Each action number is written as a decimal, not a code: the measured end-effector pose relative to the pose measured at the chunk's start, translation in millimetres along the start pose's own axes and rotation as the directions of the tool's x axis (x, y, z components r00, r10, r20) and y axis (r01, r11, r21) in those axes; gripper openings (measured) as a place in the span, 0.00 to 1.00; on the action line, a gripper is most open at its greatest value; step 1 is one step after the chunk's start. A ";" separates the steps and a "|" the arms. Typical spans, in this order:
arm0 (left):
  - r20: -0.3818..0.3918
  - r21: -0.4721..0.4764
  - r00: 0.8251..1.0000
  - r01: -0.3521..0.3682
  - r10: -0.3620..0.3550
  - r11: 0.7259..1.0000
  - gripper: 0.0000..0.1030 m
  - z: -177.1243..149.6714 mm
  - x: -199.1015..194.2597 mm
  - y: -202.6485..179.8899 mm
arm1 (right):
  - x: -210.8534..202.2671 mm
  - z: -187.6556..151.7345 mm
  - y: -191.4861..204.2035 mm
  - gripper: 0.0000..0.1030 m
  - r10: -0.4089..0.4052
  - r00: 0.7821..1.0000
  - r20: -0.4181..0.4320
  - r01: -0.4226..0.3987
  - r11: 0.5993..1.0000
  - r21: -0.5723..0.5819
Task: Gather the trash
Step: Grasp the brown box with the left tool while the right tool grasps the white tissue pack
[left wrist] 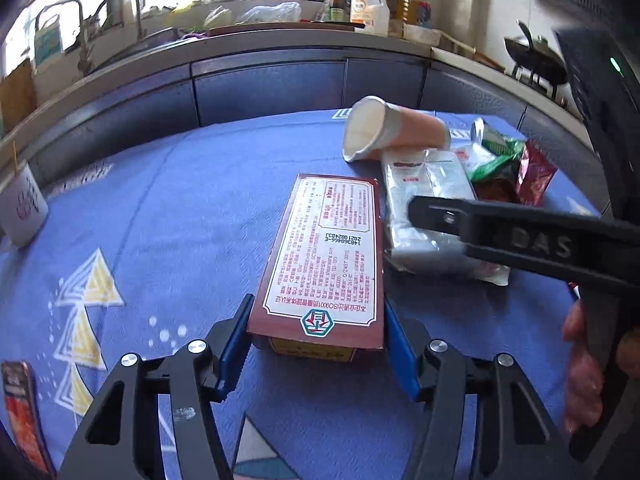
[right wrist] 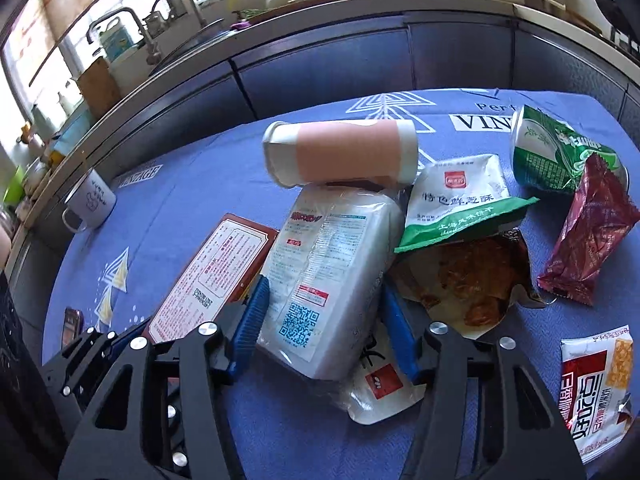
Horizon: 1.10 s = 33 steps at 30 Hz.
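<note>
A flat red-brown carton (left wrist: 328,256) lies on the blue tablecloth (left wrist: 168,216); my left gripper (left wrist: 316,336) straddles its near end, with the left finger a little off the carton and the right finger touching its side. My right gripper (right wrist: 324,324) straddles a clear-wrapped white packet (right wrist: 328,272), jaws open beside its sides. The carton also shows in the right wrist view (right wrist: 208,276). A pink-and-white paper cup (right wrist: 340,152) lies on its side behind the packet. Wrappers lie to the right: white-green (right wrist: 460,204), green (right wrist: 556,152), dark red (right wrist: 588,236), brown foil (right wrist: 472,280).
A white mug (left wrist: 22,208) stands at the table's left edge. A red-and-white snack packet (right wrist: 596,388) lies at near right, a small red packet (left wrist: 20,412) at near left. Beyond the table runs a kitchen counter (left wrist: 240,48) with sink, bottles and a wok (left wrist: 536,60).
</note>
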<state>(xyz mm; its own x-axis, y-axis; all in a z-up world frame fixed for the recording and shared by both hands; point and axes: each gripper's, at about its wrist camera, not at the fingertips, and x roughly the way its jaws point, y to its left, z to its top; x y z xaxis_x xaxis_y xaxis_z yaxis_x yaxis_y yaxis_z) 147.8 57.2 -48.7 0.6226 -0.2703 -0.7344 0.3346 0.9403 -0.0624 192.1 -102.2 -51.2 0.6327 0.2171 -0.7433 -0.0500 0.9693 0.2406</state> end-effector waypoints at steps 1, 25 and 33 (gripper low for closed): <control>0.006 -0.032 1.000 0.024 -0.024 0.999 0.59 -1.8 -2.0 6.4 | -10.5 -4.2 -0.7 0.40 0.024 1.000 0.010 -0.024 1.000 -0.011; 0.037 -0.172 0.992 0.127 -0.122 0.977 0.59 -4.7 0.0 37.6 | -106.0 -66.4 -15.2 0.70 0.022 0.995 0.101 -0.024 0.999 0.027; 0.041 -0.173 0.989 0.145 -0.140 0.974 0.59 -6.7 -0.3 36.5 | -40.3 -27.3 1.9 0.72 0.086 0.996 0.006 -0.085 0.979 0.187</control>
<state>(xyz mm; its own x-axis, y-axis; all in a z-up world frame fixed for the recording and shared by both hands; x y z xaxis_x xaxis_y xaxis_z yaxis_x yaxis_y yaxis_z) 155.1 93.0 -55.3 0.5984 -0.4073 -0.6899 0.2938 0.9127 -0.2840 145.3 -106.0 -37.8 0.6308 0.2986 -0.7162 0.0413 0.9088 0.4153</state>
